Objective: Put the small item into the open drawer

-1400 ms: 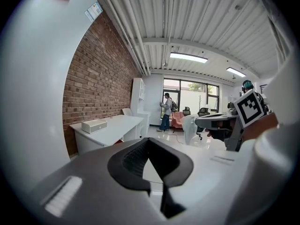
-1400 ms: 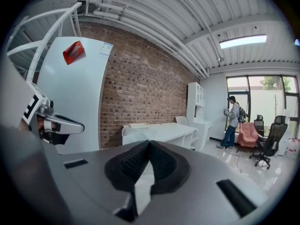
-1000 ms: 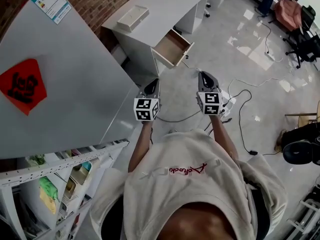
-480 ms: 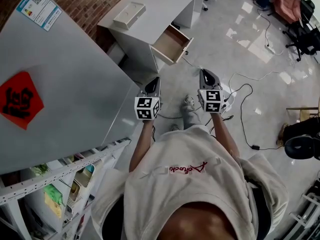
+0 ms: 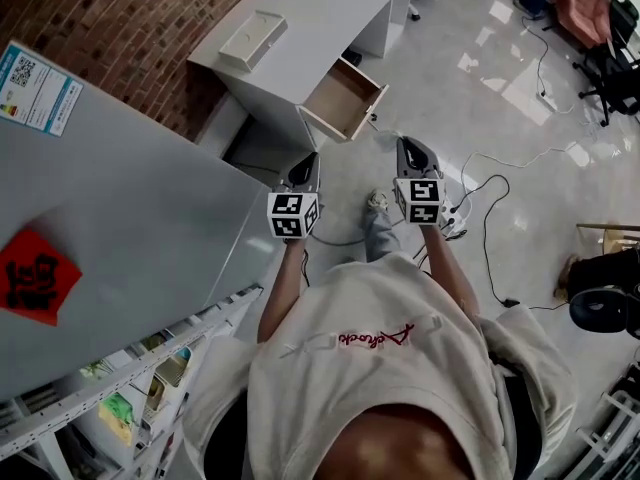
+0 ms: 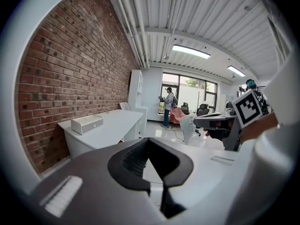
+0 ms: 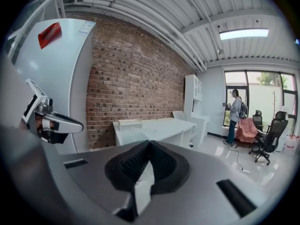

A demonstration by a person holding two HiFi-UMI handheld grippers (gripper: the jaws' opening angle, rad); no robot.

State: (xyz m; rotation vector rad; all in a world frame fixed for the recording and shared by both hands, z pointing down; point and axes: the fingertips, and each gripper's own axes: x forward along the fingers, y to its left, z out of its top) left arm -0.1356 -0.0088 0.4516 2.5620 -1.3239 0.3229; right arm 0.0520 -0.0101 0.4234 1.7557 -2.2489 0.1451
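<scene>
A white desk (image 5: 310,8) stands against the brick wall, with its drawer (image 5: 345,96) pulled open and showing a bare wooden inside. A flat white box (image 5: 252,38) lies on the desk top, also seen in the left gripper view (image 6: 87,123) and the right gripper view (image 7: 130,124). My left gripper (image 5: 308,160) and right gripper (image 5: 405,145) are held side by side at waist height, well short of the drawer. Both are shut, left gripper (image 6: 149,140) and right gripper (image 7: 150,143), with nothing between the pads. I see no small item in either.
A tall grey cabinet (image 5: 120,218) with a red sticker fills the left, with open shelves (image 5: 150,368) below it. Cables (image 5: 485,208) trail over the glossy floor to the right. Office chairs (image 5: 610,68) stand far right. A person (image 7: 233,111) stands by the window.
The person has stepped toward the desk: the grey cabinet has slid back and left, and a shoe now shows between the grippers. Both grippers keep the same shut pose.
</scene>
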